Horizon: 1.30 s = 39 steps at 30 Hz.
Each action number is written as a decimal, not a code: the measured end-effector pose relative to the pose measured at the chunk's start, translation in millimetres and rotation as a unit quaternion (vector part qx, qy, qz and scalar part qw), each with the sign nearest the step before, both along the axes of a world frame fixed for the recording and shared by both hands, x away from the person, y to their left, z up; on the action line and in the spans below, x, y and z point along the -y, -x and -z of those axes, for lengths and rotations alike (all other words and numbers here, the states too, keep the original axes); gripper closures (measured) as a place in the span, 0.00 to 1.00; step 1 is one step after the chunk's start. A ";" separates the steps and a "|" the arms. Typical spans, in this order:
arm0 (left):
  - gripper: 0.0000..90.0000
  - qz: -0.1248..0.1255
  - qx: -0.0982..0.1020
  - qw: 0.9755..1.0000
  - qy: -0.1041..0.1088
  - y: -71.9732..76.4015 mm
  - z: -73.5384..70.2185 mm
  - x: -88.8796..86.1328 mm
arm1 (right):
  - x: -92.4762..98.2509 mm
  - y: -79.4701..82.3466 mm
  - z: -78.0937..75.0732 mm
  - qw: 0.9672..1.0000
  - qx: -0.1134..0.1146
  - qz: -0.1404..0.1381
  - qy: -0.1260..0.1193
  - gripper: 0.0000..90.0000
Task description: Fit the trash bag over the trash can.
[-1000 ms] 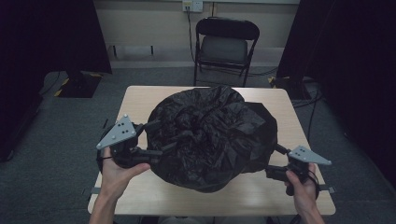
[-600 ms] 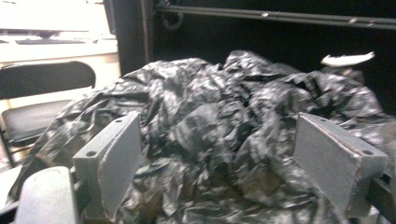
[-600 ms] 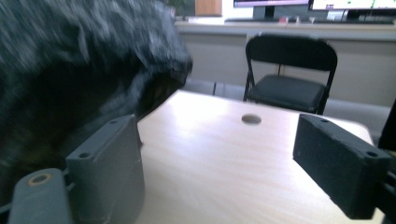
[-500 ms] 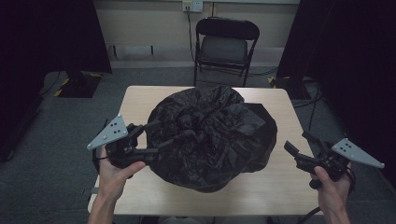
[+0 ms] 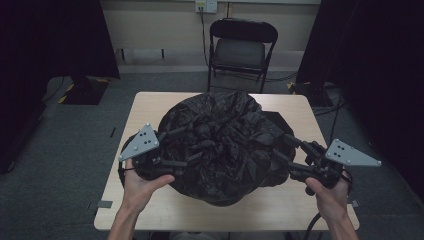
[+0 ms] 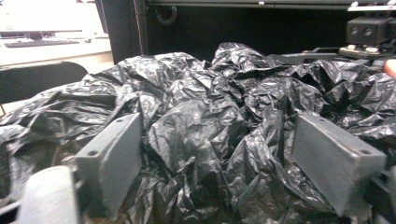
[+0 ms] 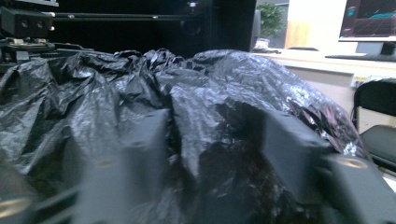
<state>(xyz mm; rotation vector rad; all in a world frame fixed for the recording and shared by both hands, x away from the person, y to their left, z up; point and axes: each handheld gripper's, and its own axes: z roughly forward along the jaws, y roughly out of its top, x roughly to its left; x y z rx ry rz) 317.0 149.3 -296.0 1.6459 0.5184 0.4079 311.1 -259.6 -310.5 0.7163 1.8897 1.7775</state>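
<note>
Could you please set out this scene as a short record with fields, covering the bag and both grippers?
item: crumpled black plastic bag, heaped
support: light wooden table
left gripper: at the bag's left side, jaws apart around folds of plastic, have just been opening
right gripper: at the bag's right side, jaws have just been closing with a ridge of plastic between them; grip not clear
background: black folding chair beyond the table

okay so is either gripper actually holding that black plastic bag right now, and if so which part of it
The right gripper, its jaws just closing, has a fold of the black plastic bag at its right edge between them. The left gripper stands open around crumpled plastic, not clamping it.
</note>
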 end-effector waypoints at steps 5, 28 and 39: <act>0.18 0.001 -0.007 1.000 0.019 -0.9 1.5 -8.5 | 10.5 2.9 9.8 1.000 0.002 -0.008 0.002 0.89; 0.18 0.005 -0.023 0.999 0.042 -4.5 13.5 -28.7 | 15.8 -12.7 71.9 0.995 -0.069 0.044 0.059 0.98; 0.19 0.000 -0.016 0.999 0.036 -10.2 5.3 -31.9 | 30.9 7.3 20.3 0.997 -0.017 0.075 0.033 0.52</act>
